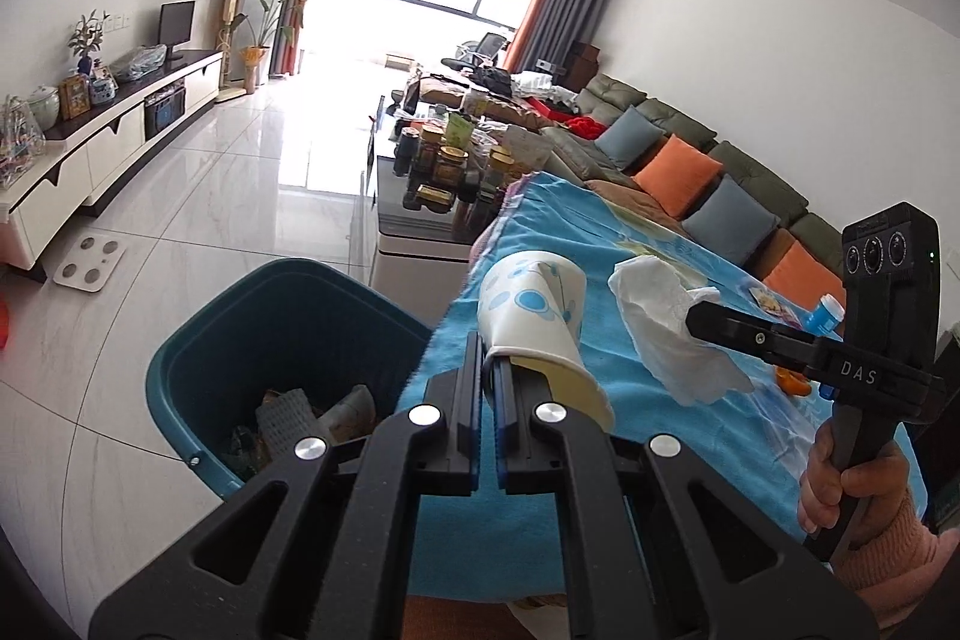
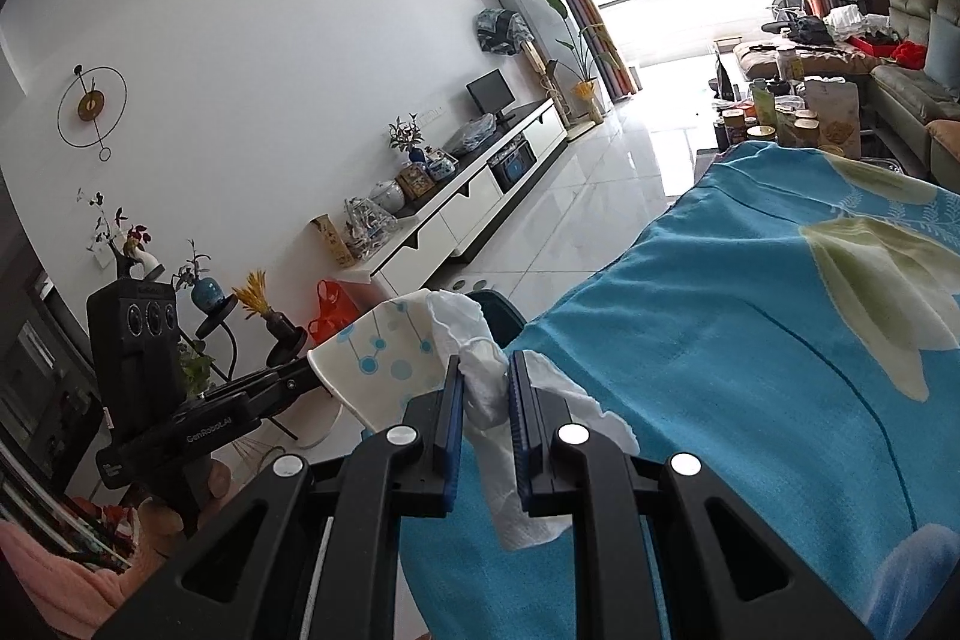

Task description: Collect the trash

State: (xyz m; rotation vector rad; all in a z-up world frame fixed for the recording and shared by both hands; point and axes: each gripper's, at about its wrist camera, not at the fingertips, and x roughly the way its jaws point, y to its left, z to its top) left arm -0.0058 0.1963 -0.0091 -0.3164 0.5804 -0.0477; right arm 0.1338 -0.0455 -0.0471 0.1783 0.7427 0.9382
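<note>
Paper cup [image 1: 534,310], white with blue dots, pinched by its rim in left gripper [image 1: 489,370], held above blue cloth's [image 1: 606,232] edge. Crumpled white tissue [image 2: 486,388] clamped in right gripper [image 2: 486,400], just beside cup. Below left, teal bin [image 1: 252,316] holding crumpled scraps, contents unclear. Beyond: jars [image 1: 444,154] crowding glass table. Readable: "DAS" on right gripper, "GenRobot.AI" on left.

The bin [image 1: 288,340] stands on the floor [image 1: 198,196] at the table's [image 1: 600,358] nine o'clock, jars [image 1: 447,157] at twelve
</note>
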